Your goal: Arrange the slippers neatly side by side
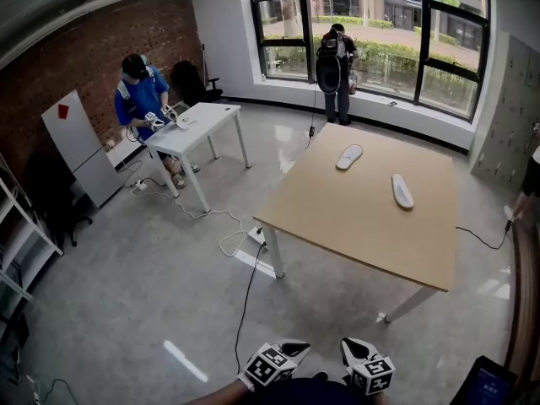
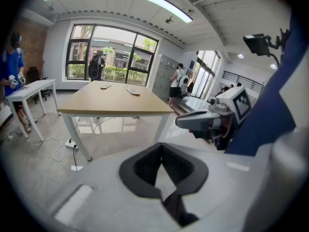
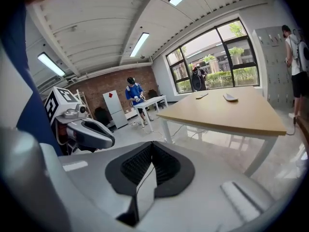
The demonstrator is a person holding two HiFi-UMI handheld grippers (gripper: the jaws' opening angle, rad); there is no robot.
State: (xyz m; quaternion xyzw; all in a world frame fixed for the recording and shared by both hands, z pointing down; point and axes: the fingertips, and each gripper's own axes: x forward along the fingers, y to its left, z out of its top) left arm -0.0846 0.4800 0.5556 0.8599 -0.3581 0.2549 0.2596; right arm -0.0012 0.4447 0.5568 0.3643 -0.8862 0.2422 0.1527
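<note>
The left gripper (image 1: 294, 346) and the right gripper (image 1: 351, 344) each had their jaws pressed together with nothing between them. Both white slippers lay well ahead of the closed fingers (image 2: 144, 166), on the far part of the wooden table (image 1: 337, 218). They were apart and angled differently, the farther slipper (image 1: 348, 156) ahead-left and the nearer slipper (image 1: 402, 191) ahead-right. They looked thin, flat and light, probably soft enough to bend. A pinch across a side edge near mid-length seemed the safest hold, and they would likely slide easily on the smooth top.
</note>
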